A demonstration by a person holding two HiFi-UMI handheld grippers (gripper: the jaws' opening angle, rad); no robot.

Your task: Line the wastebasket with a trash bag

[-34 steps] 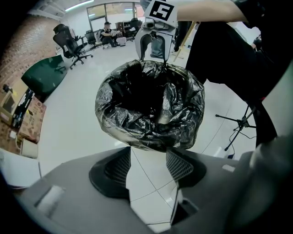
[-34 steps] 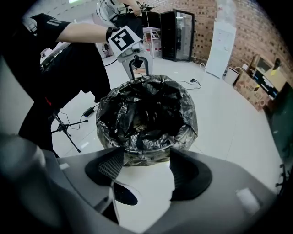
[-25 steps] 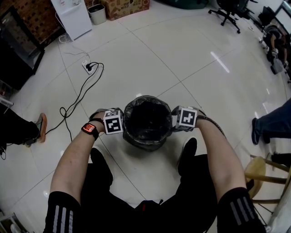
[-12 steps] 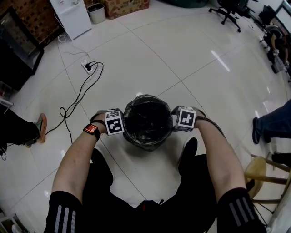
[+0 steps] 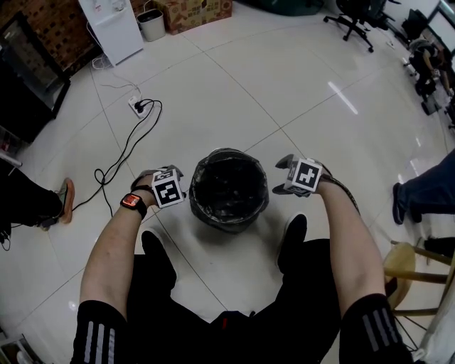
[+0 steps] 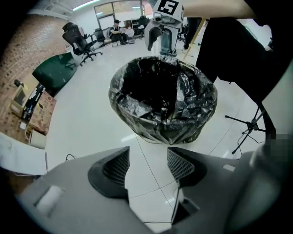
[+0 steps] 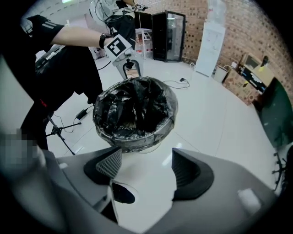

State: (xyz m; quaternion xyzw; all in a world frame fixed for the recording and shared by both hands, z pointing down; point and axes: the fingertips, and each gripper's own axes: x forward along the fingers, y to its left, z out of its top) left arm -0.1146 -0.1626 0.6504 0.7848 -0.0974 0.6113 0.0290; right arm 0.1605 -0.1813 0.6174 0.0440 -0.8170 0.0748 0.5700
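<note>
A round wastebasket (image 5: 229, 190) stands on the white tiled floor between my feet, with a black trash bag (image 5: 227, 179) lining it and folded over its rim. My left gripper (image 5: 174, 186) hangs just left of the rim, apart from it, open. In the left gripper view (image 6: 147, 157) only floor shows between the jaws, with the wastebasket (image 6: 162, 98) beyond. My right gripper (image 5: 283, 176) is a short way right of the rim, open. Between its jaws the right gripper view (image 7: 146, 157) also shows bare floor, and the bag (image 7: 135, 112) ahead.
A black cable and power strip (image 5: 138, 105) lie on the floor at the back left. A white cabinet (image 5: 114, 25) and a cardboard box (image 5: 195, 11) stand at the back. A wooden stool (image 5: 412, 270) and a person's leg (image 5: 426, 192) are at right.
Both grippers have drawn sideways away from the wastebasket's rim, the left one to the left, the right one to the right and up. The bag stays folded over the rim.
</note>
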